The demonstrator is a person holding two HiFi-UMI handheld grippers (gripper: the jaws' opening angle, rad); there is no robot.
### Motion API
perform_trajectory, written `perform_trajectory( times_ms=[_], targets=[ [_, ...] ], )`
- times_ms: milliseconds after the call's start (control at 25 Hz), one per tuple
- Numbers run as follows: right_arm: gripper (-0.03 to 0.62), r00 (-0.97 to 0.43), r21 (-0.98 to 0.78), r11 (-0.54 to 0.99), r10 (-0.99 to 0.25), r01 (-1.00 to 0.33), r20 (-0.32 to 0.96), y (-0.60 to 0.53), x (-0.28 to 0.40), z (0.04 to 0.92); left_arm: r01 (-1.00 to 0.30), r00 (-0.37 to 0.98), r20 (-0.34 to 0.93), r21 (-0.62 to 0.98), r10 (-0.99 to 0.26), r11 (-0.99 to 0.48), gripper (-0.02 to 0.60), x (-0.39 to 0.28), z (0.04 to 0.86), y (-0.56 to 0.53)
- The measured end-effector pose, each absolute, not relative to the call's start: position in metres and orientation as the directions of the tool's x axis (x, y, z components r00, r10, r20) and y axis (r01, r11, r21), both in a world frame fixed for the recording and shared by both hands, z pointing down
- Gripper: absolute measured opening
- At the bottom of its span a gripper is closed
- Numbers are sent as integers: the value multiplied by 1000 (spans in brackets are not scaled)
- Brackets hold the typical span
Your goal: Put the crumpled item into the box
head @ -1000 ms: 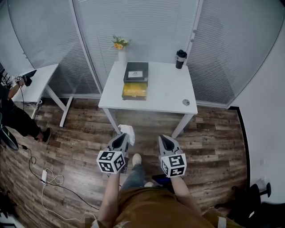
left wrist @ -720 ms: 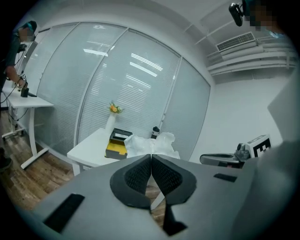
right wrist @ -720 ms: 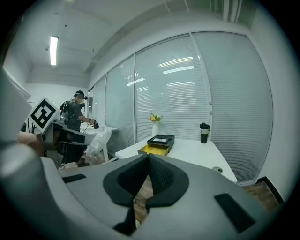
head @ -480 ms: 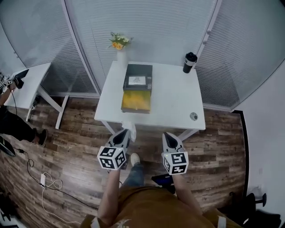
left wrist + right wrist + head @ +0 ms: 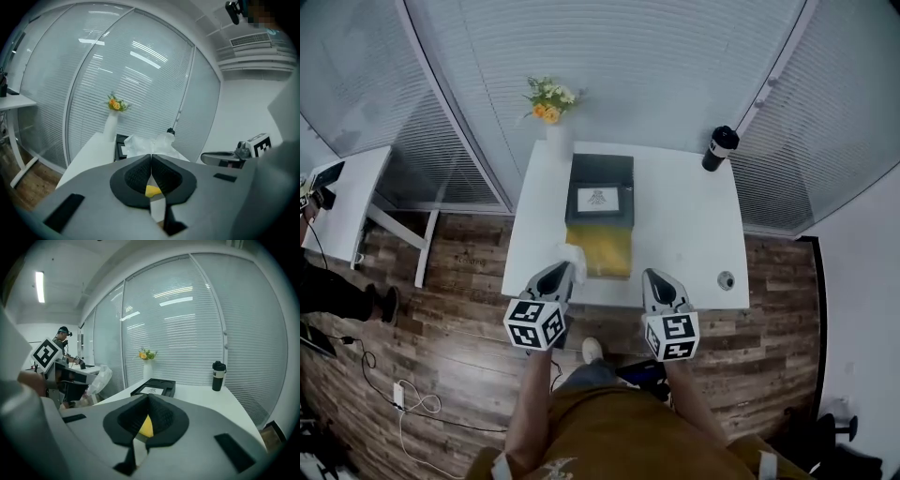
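Crumpled white item (image 5: pixel 140 144): pinched in the left gripper (image 5: pixel 564 273), whose jaws are pressed together on it, the bulk bunched up just beyond the tips. Box (image 5: pixel 600 192): black, open, with a yellow half (image 5: pixel 600 251) nearest the jaws, lying on the white table (image 5: pixel 684 234) ahead of and between the two grippers. Right gripper (image 5: pixel 655 277): jaws together with nothing between them; black tumbler (image 5: pixel 719 148) well ahead to their right, vase of flowers (image 5: pixel 553 117) well ahead to their left.

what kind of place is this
Most likely an office: glass walls with blinds, a white desk with a second desk off to its left, and a travel mug standing on the near one.
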State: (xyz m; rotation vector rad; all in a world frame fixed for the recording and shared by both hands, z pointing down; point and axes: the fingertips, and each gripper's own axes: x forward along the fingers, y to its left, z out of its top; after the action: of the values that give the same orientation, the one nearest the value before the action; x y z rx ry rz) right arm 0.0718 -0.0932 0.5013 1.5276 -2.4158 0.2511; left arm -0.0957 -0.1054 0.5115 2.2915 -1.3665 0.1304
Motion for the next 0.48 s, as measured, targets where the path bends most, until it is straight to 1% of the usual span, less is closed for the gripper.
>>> perform_trajectory(
  times_ms=[240,480],
  targets=[
    [12,-385,15,409,-869,-912,310,-134,61,499,-836,527,315,362,-790,-413,29,-107,519,-151],
    [12,-340,29,364,-893,-931,294,-149,75,491,-815,559,304,373,-772,-443,29,-99,519,-174]
  ],
)
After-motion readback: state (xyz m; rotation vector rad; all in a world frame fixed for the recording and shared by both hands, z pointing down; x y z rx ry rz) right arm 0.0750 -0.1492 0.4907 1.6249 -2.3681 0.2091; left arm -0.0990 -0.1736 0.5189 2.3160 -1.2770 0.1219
